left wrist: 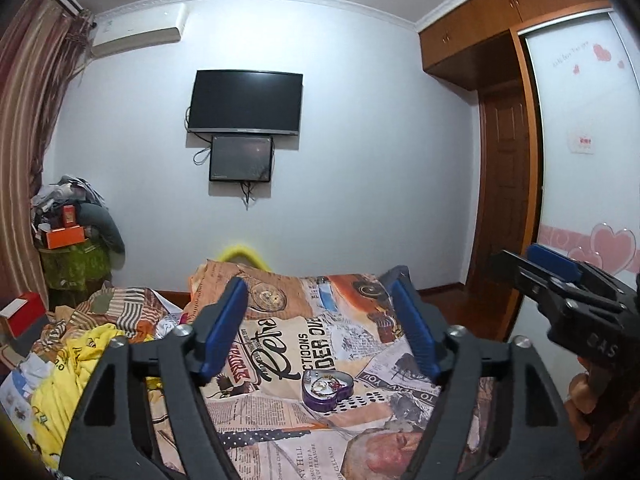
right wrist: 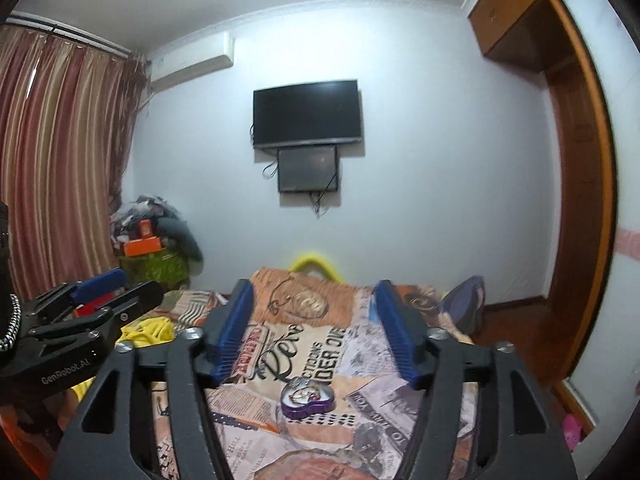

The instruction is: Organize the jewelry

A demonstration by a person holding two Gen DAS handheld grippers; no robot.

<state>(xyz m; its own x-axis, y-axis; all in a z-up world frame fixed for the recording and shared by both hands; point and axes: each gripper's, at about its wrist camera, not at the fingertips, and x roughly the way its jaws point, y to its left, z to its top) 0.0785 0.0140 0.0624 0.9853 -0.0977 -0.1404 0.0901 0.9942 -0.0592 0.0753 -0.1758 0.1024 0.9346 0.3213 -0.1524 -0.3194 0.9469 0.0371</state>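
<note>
A: What writing can you read?

B: "GenRobot.AI" in pale letters on the side of the left gripper, seen from the right wrist. On the newspaper-print bedspread, between and beyond the jaws, the large script looks like "Retro", with fragments "CTIOONS" and "DER OVE" beside it; lower down, "HILL". The rest is too small.

A: Counts?

B: One purple heart-shaped metal tin lying open with jewelry in it, a tangle I can't count. Two dark screens on the far wall, one under the other. Two grippers.

A: And the jaws?

B: The left gripper has its blue-padded fingers spread wide, nothing between them. The right gripper is likewise wide and empty. The tin rests on the bedspread below and between each pair of fingers, touched by neither.
</note>
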